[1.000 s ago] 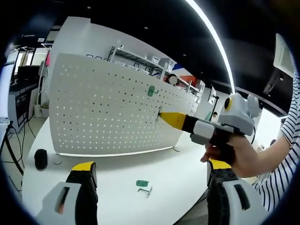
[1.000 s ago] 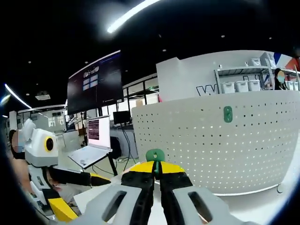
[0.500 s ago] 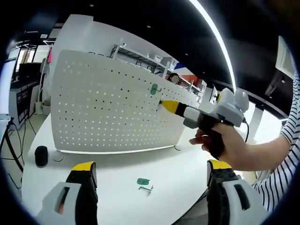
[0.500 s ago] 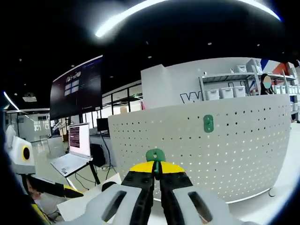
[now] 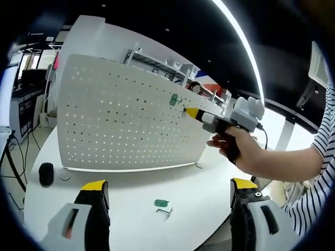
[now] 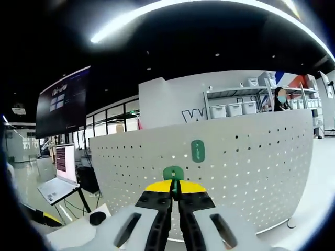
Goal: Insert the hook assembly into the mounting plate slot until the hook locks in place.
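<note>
Right gripper clamped on small green plastic hook assembly, held near white perforated metal mounting plate, below another green hook mounted there. Left gripper jaws wide, over white table; third green hook lies on it.

The left gripper has two pale grey moulded jaws with black inner faces and yellow tips; the left-hand jaw bears a small orange-red mark on its grey shell. The right gripper shows the same build: grey ribbed shells with dark cut-outs, black jaws, yellow caps at the tips. In the left gripper view the right gripper has a black grip and a dark cable trailing behind. The person's sleeve is white with dark horizontal stripes.
</note>
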Tool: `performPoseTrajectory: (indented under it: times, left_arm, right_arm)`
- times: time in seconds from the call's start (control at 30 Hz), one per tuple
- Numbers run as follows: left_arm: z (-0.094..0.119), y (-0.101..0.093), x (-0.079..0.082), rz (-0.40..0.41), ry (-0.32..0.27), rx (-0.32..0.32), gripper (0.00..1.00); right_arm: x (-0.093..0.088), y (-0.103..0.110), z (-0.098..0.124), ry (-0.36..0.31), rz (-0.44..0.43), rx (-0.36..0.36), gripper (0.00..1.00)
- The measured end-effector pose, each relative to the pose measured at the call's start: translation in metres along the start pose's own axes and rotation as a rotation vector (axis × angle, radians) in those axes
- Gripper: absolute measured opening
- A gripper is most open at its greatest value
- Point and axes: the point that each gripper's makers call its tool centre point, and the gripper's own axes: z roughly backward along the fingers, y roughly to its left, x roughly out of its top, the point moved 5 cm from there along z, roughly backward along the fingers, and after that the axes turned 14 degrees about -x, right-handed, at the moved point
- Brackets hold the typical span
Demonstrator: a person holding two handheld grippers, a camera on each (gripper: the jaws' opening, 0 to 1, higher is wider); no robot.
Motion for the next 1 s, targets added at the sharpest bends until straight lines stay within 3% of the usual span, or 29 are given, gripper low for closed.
performPoseTrajectory:
  times: [0.4,1.0]
  left_arm:
    - [-0.004,0.004,-0.003,0.013,0.011,-0.002,0.98]
    - [0.002,0.018,-0.011,0.039,0.037,0.032,0.97]
  right_arm:
    - [0.009,-0.033,-0.023,-0.033,0.015,-0.084,0.0]
    - [0.023,-0.043,-0.055,-0.083,0.002,-0.124,0.0]
